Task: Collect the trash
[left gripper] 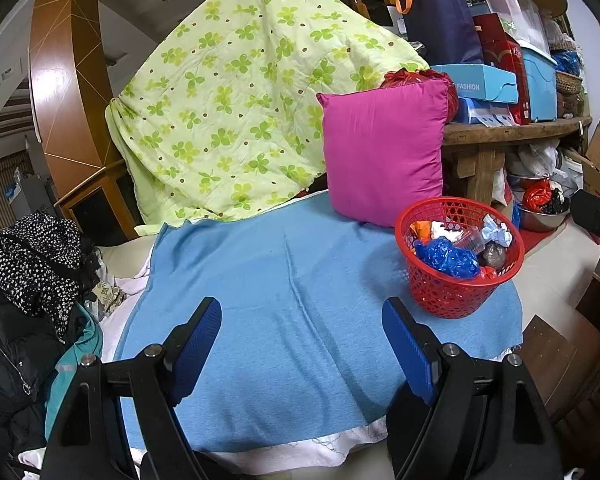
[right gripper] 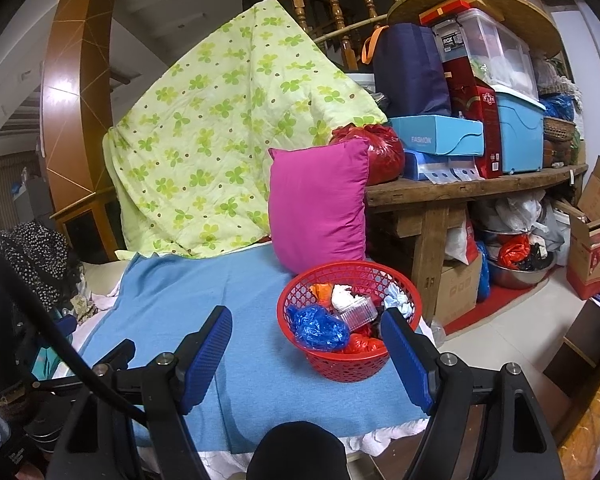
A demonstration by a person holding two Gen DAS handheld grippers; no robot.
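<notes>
A red mesh basket (left gripper: 458,294) (right gripper: 342,364) stands on the right part of a blue cloth (left gripper: 284,300) (right gripper: 204,300). It holds several pieces of trash: a crumpled blue plastic bag (left gripper: 446,258) (right gripper: 318,328), a clear plastic tub (right gripper: 358,314), white and orange scraps. My left gripper (left gripper: 302,322) hovers open over the bare blue cloth, left of the basket, nothing between its blue pads. My right gripper (right gripper: 306,330) is open too, its right finger (right gripper: 406,354) in front of the basket's near right rim. The left gripper's body shows at the lower left of the right wrist view.
A magenta pillow (left gripper: 384,152) (right gripper: 318,204) leans behind the basket against a green clover quilt (left gripper: 240,92). A cluttered wooden table (right gripper: 476,188) with boxes stands right. Dark clothes (left gripper: 28,280) pile at the left. Cardboard boxes (right gripper: 596,240) and a steel bowl sit on the floor.
</notes>
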